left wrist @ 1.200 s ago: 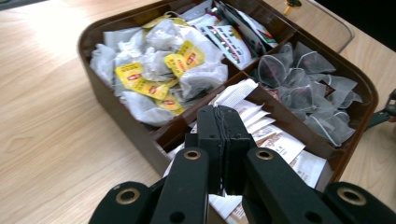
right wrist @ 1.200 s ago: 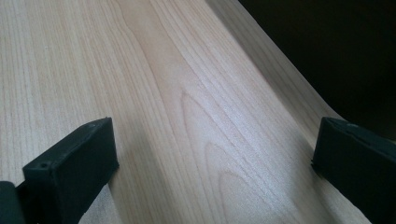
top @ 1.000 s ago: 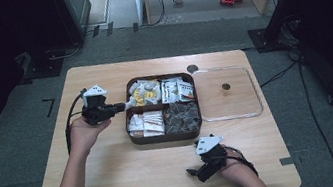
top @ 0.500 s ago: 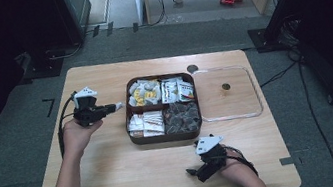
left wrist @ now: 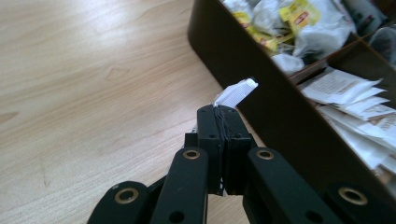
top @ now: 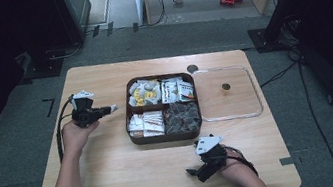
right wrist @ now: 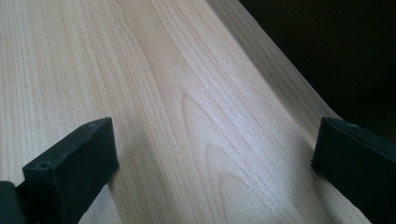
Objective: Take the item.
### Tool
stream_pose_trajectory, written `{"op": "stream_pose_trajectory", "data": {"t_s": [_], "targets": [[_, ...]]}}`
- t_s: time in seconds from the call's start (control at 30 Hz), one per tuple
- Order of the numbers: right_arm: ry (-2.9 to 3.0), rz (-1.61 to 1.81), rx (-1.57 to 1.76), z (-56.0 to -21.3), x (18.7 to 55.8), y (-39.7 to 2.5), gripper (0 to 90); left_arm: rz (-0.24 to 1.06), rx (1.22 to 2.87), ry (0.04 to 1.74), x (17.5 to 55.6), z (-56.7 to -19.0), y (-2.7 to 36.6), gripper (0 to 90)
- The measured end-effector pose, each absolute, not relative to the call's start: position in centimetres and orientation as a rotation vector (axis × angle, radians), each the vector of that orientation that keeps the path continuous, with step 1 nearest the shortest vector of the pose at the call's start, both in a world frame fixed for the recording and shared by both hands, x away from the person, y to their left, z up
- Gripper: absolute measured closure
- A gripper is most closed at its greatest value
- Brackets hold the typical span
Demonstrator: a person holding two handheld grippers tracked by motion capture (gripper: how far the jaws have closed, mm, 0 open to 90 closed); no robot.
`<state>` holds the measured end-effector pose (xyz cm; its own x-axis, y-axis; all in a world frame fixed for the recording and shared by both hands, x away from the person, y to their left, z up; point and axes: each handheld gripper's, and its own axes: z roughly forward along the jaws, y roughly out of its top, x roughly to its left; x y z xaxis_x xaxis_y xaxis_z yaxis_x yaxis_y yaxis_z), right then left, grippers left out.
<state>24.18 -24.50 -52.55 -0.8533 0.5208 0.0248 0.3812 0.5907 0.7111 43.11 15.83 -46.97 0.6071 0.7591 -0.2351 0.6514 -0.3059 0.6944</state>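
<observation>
A dark brown tray (top: 130,129) with four compartments sits mid-table, holding packets and sachets. My left gripper (top: 106,110) hovers left of the tray, shut on a small white packet (top: 111,108). In the left gripper view the white packet (left wrist: 236,92) sticks out past the closed jaws, just beside the tray wall (left wrist: 261,98). My right gripper (top: 192,173) rests low near the table's front edge, below the tray, with its jaws wide apart over bare wood (right wrist: 187,107) and nothing between them.
A clear plastic lid (top: 227,93) with a small knob lies right of the tray. A dark round spot (top: 192,68) marks the table behind the tray. The table's front edge runs close to the right gripper. Floor cables and stands surround the table.
My left gripper has drawn back leftward from the tray, carrying the white packet. The right gripper has stayed where it was.
</observation>
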Motion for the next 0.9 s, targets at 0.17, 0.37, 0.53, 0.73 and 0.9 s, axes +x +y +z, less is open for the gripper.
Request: {"op": "stream_pose_trajectory", "data": {"t_s": [0.17, 0.37, 0.53, 0.73, 0.9], "targets": [[2.632, 1.111, 0.755, -52.5, 24.2, -24.5, 0.0, 0.174, 2.072, 1.138, 43.7, -48.3, 15.4, 89.7], [2.633, 1.112, 0.755, -52.6, 24.1, -24.5, 0.0, 0.214, 2.096, 1.1, 43.8, -48.9, 15.0, 89.3], [2.633, 1.111, 0.755, -52.5, 24.1, -24.5, 0.0, 0.244, 2.159, 1.054, 43.4, -49.6, 14.0, 87.3], [2.633, 1.11, 0.755, -52.5, 24.0, -24.5, 0.0, 0.2, 2.134, 1.07, 43.6, -50.1, 13.9, 83.8], [2.633, 1.11, 0.755, -52.5, 24.0, -24.5, 0.0, 0.132, 2.102, 1.081, 43.7, -50.1, 14.2, 67.4]]}}
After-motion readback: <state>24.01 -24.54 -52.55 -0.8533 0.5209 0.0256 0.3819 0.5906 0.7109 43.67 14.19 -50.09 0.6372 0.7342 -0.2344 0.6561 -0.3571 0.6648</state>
